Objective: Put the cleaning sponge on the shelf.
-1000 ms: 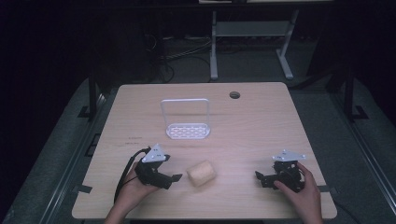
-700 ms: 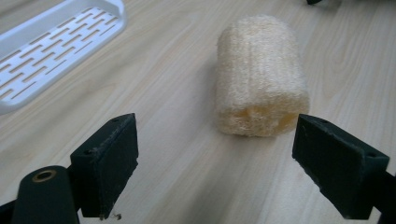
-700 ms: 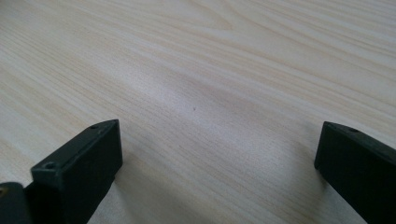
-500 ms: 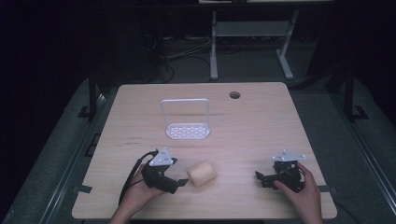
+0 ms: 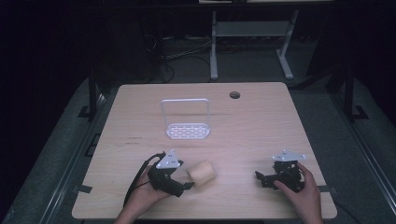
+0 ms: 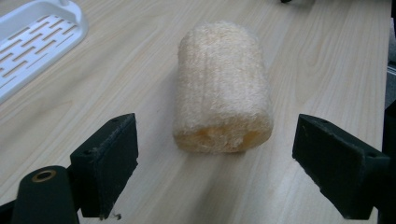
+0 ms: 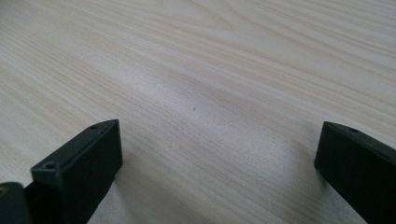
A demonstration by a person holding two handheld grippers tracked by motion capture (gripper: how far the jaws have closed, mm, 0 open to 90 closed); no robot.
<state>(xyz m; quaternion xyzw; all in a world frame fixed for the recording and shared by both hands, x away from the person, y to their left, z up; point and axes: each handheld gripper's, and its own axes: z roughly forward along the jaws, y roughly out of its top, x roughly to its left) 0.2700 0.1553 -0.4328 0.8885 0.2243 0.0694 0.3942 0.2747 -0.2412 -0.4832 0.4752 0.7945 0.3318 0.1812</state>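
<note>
A pale tan loofah roll (image 5: pixel 201 172) lies on its side on the wooden table (image 5: pixel 252 126), near the front. My left gripper (image 5: pixel 185 180) sits just left of it, held in a hand. In the left gripper view the roll (image 6: pixel 222 88) lies just ahead of the open gripper (image 6: pixel 229 170), its near end level with the gap, touching neither jaw. At the front right, a hand holds my right gripper (image 5: pixel 261 178) low over the table. Its own view has that gripper (image 7: pixel 219 163) open over bare wood.
A white slotted rack (image 5: pixel 187 130) with a tall wire handle stands behind the loofah at mid-table; its edge (image 6: pixel 37 42) appears at the upper left of the left gripper view. A round cable hole (image 5: pixel 234 95) lies near the far edge. Dark floor surrounds the table.
My left gripper has slid right toward the loofah roll and now sits right beside it. The right gripper and the rack have stayed put.
</note>
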